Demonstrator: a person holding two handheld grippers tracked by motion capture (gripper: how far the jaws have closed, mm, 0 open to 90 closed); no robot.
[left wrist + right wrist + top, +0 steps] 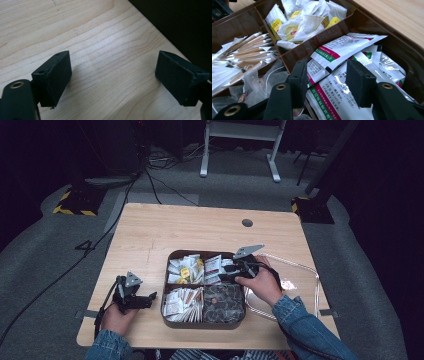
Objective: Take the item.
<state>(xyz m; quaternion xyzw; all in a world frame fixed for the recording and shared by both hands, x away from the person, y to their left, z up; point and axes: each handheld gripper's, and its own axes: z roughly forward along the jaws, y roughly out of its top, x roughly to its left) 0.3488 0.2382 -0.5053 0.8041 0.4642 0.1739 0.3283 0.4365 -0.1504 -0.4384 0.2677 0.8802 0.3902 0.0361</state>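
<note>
A brown four-compartment tray (202, 324) sits at the table's near middle. Its far right compartment holds white sachets (214, 265) with red and green bands (342, 47). My right gripper (224, 274) hangs low over them, jaws apart (325, 73), with a sachet lying under the gap and neither pad pressing on it. Tea bags with yellow tags (304, 20) fill the far left compartment, brown-and-white stick packets (249, 50) the near left, clear pouches (267, 80) the near right. My left gripper (145, 299) rests left of the tray, open over bare wood (112, 75).
A white cable loop (305, 270) lies on the table right of the tray, close to my right forearm. A round hole (247, 223) marks the table's far side. Black cables (150, 180) and a white stand (240, 150) are on the floor beyond.
</note>
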